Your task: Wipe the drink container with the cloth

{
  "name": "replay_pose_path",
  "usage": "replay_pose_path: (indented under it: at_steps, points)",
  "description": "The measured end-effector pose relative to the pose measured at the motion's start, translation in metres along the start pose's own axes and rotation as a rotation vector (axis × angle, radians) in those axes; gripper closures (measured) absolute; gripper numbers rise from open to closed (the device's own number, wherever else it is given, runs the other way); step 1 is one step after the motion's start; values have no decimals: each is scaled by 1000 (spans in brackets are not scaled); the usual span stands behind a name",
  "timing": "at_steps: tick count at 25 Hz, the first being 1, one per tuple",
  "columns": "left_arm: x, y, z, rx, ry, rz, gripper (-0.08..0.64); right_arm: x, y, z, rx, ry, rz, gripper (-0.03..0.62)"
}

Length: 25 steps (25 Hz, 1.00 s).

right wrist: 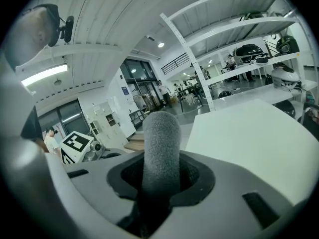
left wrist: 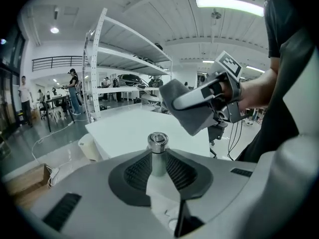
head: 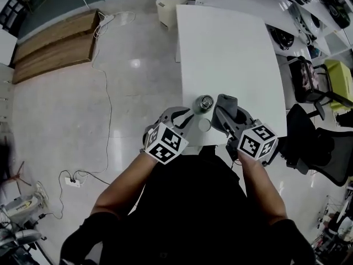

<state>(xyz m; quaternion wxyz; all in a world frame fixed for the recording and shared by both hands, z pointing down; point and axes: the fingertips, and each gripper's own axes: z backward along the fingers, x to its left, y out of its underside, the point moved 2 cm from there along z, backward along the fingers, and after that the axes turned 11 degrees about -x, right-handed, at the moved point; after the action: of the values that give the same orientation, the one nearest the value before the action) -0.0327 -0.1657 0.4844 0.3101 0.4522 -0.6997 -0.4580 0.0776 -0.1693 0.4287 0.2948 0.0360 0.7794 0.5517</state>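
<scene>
A steel drink container [head: 205, 102] stands with its mouth uncovered near the front edge of the white table [head: 226, 48]. In the left gripper view the container [left wrist: 158, 146] rises just ahead of the tips of my left gripper [left wrist: 158, 176], whose jaws stand a narrow gap apart and do not press it. My left gripper [head: 187, 116] sits just left of it. My right gripper [head: 229, 111] is shut on a grey cloth [head: 226, 100], which sticks up between the jaws [right wrist: 160, 143] just right of the container. A small pale round disc [head: 204, 125] lies on the table in front of the container.
A white bin [head: 168, 7] stands at the table's far left corner. Dark chairs [head: 322, 148] and a lime-green seat [head: 339, 76] are to the right of the table. A cable [head: 105, 109] runs over the floor to the left, past wooden boards [head: 55, 43].
</scene>
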Motion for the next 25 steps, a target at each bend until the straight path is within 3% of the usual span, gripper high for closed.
replay_pose_path:
  at_steps: [8, 15, 21, 25]
  points:
    - [13, 10, -30, 59, -38, -13, 375, -1, -10, -58, 18, -126, 117, 486]
    - [7, 13, -50, 90, 20, -24, 310, 16, -6, -84, 37, -280, 148, 486]
    - [8, 18, -67, 120, 6, -26, 310, -1, 16, -95, 86, -264, 179, 486]
    - [11, 24, -66, 150, -2, -30, 310, -8, 20, -97, 81, -249, 139, 486]
